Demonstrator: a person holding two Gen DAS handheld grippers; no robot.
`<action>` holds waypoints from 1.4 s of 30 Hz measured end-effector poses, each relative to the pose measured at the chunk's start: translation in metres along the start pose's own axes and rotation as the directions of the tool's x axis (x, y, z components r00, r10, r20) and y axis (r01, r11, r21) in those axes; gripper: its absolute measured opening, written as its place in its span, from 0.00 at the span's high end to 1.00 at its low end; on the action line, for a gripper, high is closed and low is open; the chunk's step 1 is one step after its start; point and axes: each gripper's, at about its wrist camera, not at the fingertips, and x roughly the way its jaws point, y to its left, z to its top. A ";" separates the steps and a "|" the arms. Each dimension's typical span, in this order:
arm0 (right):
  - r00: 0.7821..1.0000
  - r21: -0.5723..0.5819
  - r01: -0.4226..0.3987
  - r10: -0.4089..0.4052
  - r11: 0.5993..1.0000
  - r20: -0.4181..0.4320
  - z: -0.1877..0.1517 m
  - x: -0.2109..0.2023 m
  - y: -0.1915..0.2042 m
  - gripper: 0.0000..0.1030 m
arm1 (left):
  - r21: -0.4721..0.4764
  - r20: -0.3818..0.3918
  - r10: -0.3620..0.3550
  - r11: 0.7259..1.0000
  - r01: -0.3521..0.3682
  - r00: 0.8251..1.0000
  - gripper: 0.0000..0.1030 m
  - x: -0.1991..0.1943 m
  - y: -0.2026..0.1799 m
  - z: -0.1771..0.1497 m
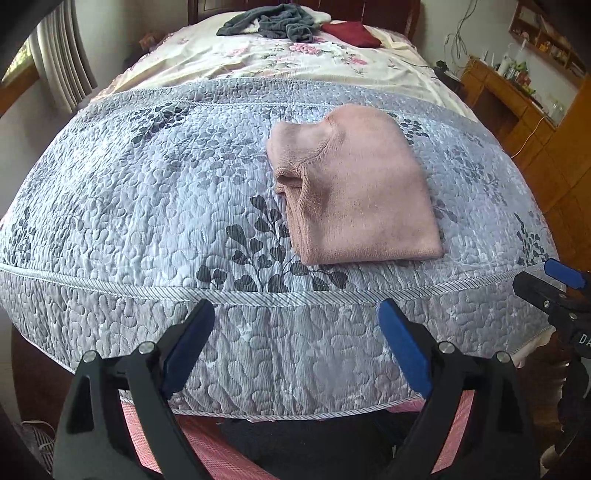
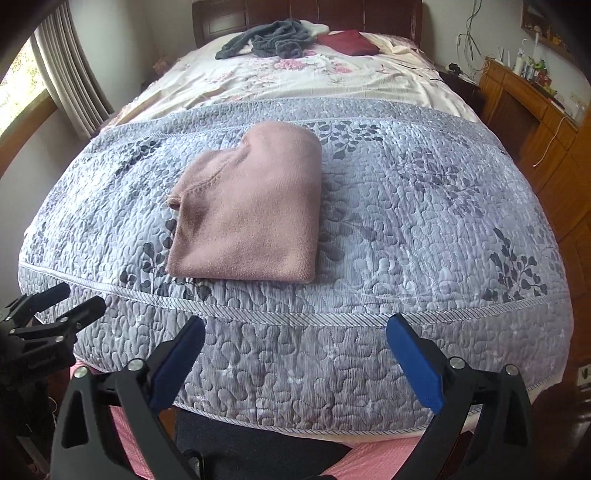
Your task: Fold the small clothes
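While both tools hang released short of the foot of the bed, we hold nothing: the left tool (image 1: pixel 297 347) has its blue pads spread wide, and the right tool (image 2: pixel 295 363) stands the same. Beyond them the pink sweater (image 1: pixel 354 188) lies folded into a compact block on the grey quilt (image 1: pixel 147 192), close to the near edge and apart from both tools. We judge this fold finished, so the step in hand is to leave it square or move on. If we tidy it, we should come in low and level, pinch all layers at the loose left side together, and avoid dragging the quilt. Further up the bed a grey garment (image 1: pixel 273 22) waits in a heap beside a dark red one (image 1: pixel 351 33).

From the left wrist we see the ribbed cuff (image 1: pixel 291 181) and stacked layers along the sweater's left edge; the right wrist shows the smooth, rounded right fold instead.
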 end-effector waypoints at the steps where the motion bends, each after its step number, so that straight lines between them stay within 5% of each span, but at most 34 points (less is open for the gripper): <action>1: 1.000 0.001 0.001 -0.001 1.000 -0.002 0.000 -0.001 0.000 0.04 | 0.003 0.002 0.006 1.000 -0.006 1.000 0.13 -0.002 -0.002 -0.001; 42: 0.999 0.025 0.032 -0.032 0.999 -0.016 0.002 0.001 -0.011 0.04 | 0.063 0.013 0.053 0.997 -0.054 0.999 0.13 -0.011 -0.026 0.000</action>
